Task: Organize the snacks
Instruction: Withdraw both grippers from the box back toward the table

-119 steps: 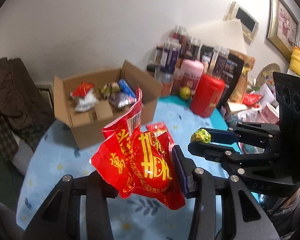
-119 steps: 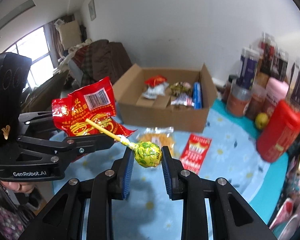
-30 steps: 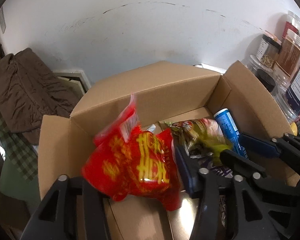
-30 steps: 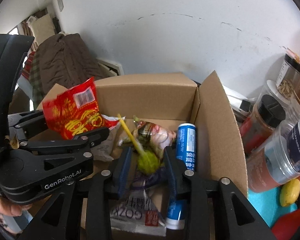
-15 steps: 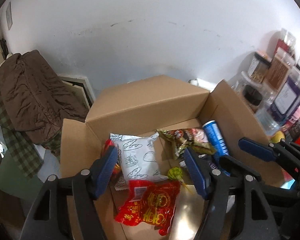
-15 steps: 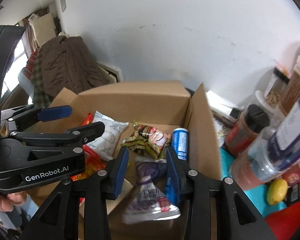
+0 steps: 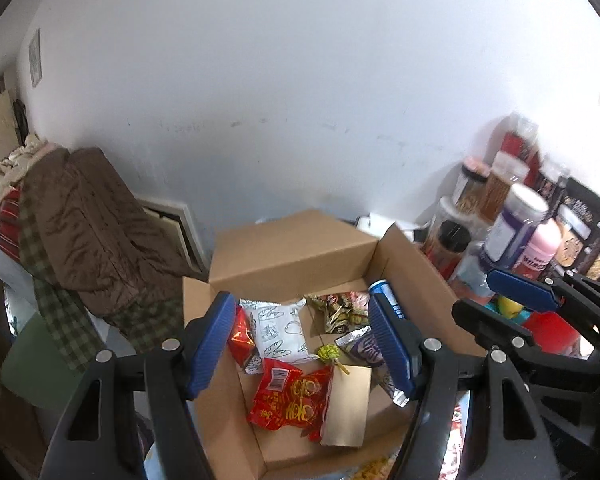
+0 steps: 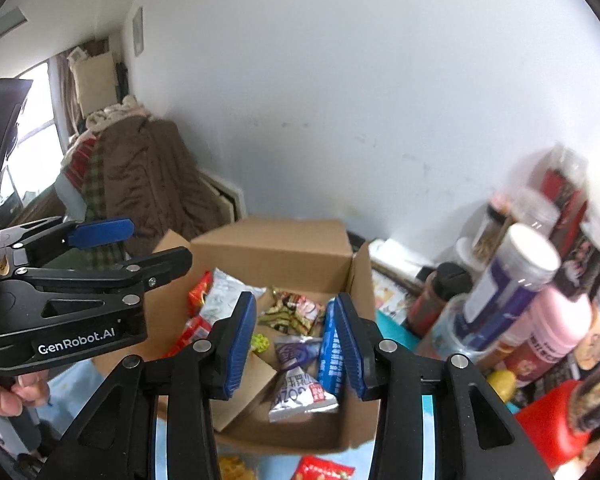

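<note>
Now both loads are down: red pack [image 7: 290,398] and lollipop [image 7: 329,353], clamped a sec ago, lie loose in the box [image 7: 296,256], at its near side beside the white pack [image 7: 282,330]. Means two more snacks sorted, and both tools are free for the next pick.

Left hand-held gripper [image 7: 302,346]: jaws well apart, nothing between the pads, touching nothing, box contents seen thru the gap. It's up above the box vs. a moment ago.

Right hand-held gripper [image 8: 291,344]: narrower gap, but pads apart w/ nothing pinched; blue tube [image 8: 329,354] and purple pack [image 8: 296,354] show behind, inside the box, not touched.

Looks like more is left: a red pack [image 8: 326,472] and sth yellow [image 8: 232,466] sit on the surface at its near edge, in front of the box. Jars [image 8: 512,280] crowd the surface's right side, likely not part of this round, tho can't be sure.
</note>
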`<state>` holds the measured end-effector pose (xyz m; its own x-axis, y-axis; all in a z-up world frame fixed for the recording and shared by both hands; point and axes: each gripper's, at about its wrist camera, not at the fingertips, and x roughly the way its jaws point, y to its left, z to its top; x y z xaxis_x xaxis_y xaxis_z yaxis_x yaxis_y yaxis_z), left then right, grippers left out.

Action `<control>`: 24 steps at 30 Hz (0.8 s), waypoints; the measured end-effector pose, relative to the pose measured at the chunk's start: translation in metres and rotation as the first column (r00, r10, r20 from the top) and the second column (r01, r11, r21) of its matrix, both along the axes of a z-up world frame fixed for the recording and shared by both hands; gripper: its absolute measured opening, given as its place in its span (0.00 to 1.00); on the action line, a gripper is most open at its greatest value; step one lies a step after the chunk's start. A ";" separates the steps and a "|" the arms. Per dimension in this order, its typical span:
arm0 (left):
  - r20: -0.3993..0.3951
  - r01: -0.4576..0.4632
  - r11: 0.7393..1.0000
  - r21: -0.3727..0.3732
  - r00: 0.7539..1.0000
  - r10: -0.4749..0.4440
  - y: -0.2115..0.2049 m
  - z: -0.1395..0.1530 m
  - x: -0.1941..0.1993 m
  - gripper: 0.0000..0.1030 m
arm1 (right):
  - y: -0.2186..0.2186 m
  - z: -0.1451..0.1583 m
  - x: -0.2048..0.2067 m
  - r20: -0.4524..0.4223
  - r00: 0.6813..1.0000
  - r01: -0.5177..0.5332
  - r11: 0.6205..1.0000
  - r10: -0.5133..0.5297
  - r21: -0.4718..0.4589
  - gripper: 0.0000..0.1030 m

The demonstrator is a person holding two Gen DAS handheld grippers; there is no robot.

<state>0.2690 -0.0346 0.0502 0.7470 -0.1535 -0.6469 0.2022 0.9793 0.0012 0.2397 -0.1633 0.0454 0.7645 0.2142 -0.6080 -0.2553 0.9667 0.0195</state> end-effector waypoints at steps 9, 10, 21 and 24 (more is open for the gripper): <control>0.095 0.030 0.999 -0.024 0.995 -0.028 0.004 0.040 -0.059 0.67 | -0.009 0.039 -0.057 0.105 0.994 0.027 1.000 -0.028 0.013 0.45; 0.100 0.039 0.999 -0.030 0.994 -0.036 0.003 0.042 -0.065 0.67 | -0.010 0.043 -0.064 0.117 0.993 0.027 1.000 -0.029 0.016 0.45; 0.130 0.114 0.992 -0.055 0.986 -0.106 -0.002 0.050 -0.133 0.67 | -0.013 0.054 -0.133 0.187 0.981 0.047 0.999 -0.049 0.014 0.56; 0.128 0.151 0.986 -0.067 0.982 -0.141 -0.003 0.048 -0.149 0.67 | -0.013 0.052 -0.151 0.193 0.980 0.049 0.999 -0.050 0.011 0.58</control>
